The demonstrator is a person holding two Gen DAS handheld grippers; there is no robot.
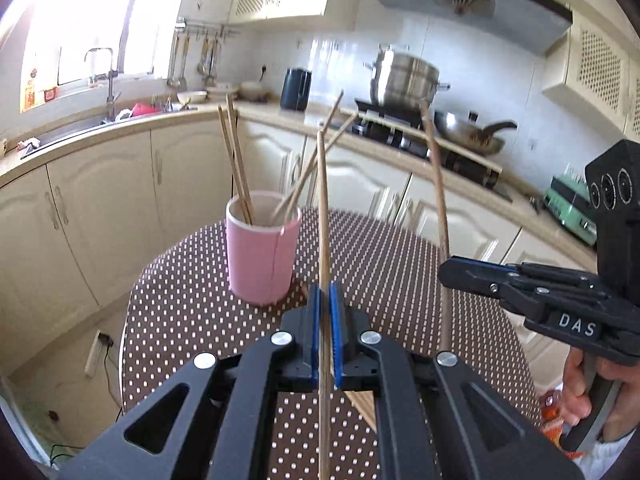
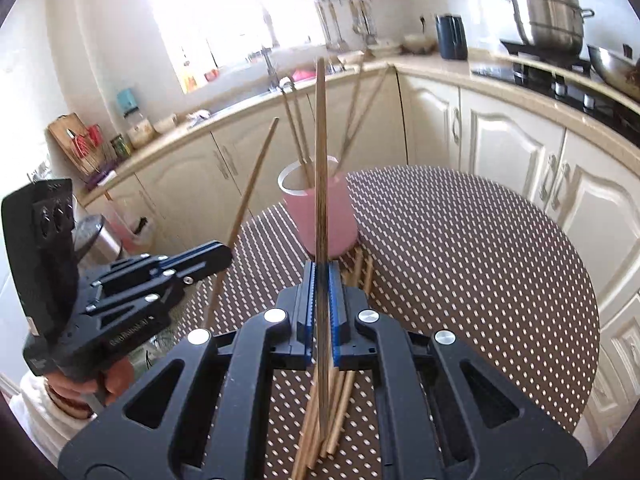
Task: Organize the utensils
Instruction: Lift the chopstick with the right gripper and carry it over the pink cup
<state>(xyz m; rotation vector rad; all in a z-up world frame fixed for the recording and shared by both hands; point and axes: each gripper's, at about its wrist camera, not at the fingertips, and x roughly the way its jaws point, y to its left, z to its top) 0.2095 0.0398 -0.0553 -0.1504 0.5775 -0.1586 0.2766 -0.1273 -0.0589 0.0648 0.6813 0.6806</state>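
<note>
A pink cup point(image 1: 262, 254) stands on the dotted brown table point(image 1: 192, 300) with several wooden chopsticks point(image 1: 238, 164) leaning in it; it also shows in the right wrist view point(image 2: 336, 216). My left gripper point(image 1: 325, 292) is shut on one upright chopstick point(image 1: 323, 208), held just right of the cup. My right gripper point(image 2: 322, 270) is shut on another upright chopstick point(image 2: 321, 160), in front of the cup. In the left wrist view the right gripper point(image 1: 450, 270) holds its chopstick point(image 1: 438, 184) at the right. In the right wrist view the left gripper point(image 2: 224, 258) shows at the left.
Several loose chopsticks point(image 2: 340, 404) lie in a pile on the table under the right gripper. Cream cabinets point(image 1: 100, 200) and the counter curve behind the table. A stove with a steel pot point(image 1: 404, 76) and a wok point(image 1: 472, 134) is at the back right.
</note>
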